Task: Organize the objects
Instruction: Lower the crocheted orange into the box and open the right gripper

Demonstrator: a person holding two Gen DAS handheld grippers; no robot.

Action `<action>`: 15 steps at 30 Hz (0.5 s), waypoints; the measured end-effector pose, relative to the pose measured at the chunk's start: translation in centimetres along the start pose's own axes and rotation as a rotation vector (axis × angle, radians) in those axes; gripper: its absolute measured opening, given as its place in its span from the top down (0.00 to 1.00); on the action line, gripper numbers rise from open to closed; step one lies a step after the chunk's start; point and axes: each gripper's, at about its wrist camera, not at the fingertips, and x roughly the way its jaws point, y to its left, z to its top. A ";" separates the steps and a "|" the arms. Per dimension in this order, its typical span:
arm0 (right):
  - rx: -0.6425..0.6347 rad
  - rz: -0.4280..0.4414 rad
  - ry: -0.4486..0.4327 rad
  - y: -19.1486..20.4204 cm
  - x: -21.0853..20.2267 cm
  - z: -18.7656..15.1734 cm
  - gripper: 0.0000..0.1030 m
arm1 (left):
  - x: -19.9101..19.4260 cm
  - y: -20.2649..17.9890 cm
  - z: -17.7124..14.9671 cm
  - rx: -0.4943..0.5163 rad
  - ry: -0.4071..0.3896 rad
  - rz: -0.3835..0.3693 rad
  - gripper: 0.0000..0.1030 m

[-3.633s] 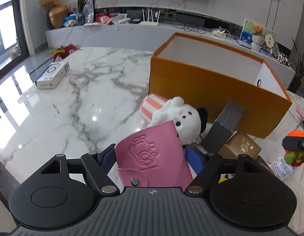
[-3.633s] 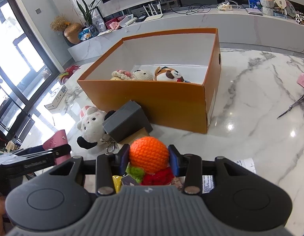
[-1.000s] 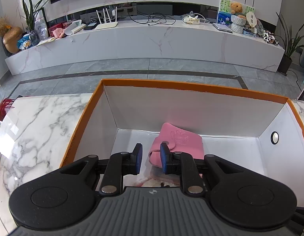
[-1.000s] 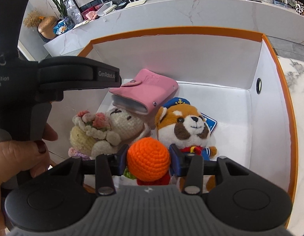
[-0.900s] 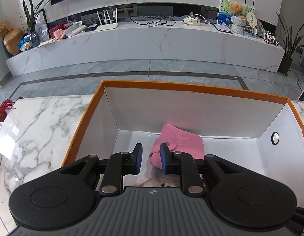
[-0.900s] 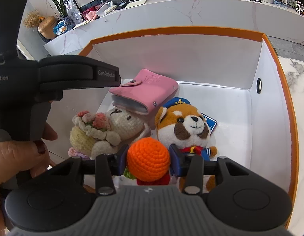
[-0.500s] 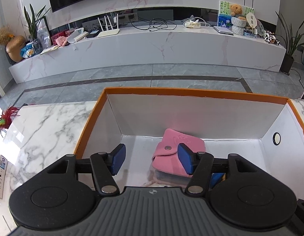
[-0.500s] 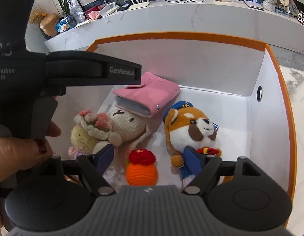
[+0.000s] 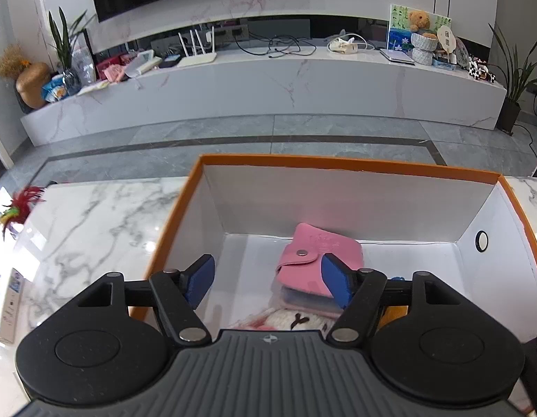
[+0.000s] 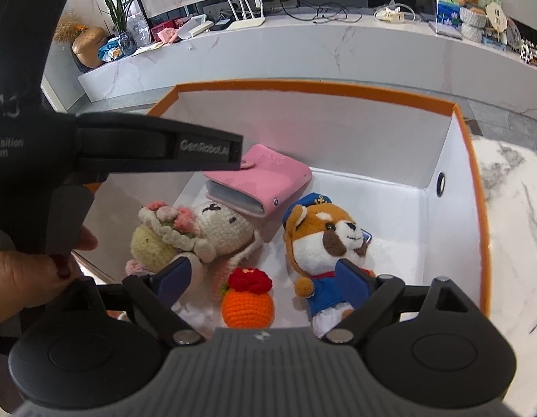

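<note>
1. Left gripper (image 9: pixel 268 279) hangs over the orange box (image 9: pixel 341 162), jaws opening and gripping nothing — the pink wallet (image 9: pixel 320 264) lies below on the box floor.
2. Right gripper (image 10: pixel 265 276) is likewise opening, empty, above the crochet orange (image 10: pixel 248 307), which sits between a crochet bunny (image 10: pixel 205 229) and a sailor-suited plush dog (image 10: pixel 324 243).

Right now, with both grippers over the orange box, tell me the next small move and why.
Probably lift both grippers up out of the orange box. The pink wallet and crocheted orange lie on the box floor; the left gripper and right gripper are opening, their pads pressing on nothing, so both drops look done.
</note>
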 end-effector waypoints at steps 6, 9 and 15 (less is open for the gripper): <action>-0.020 -0.017 -0.040 0.2 -2.6 -0.6 0.11 | -3.0 0.6 -0.5 0.020 -0.040 0.027 0.20; -0.032 -0.032 -0.068 0.3 -4.2 -1.2 0.10 | -4.7 0.9 -0.9 0.043 -0.066 0.041 0.19; -0.075 -0.046 -0.112 0.2 -7.6 -2.3 0.09 | -8.1 1.7 -2.4 0.128 -0.109 0.089 0.16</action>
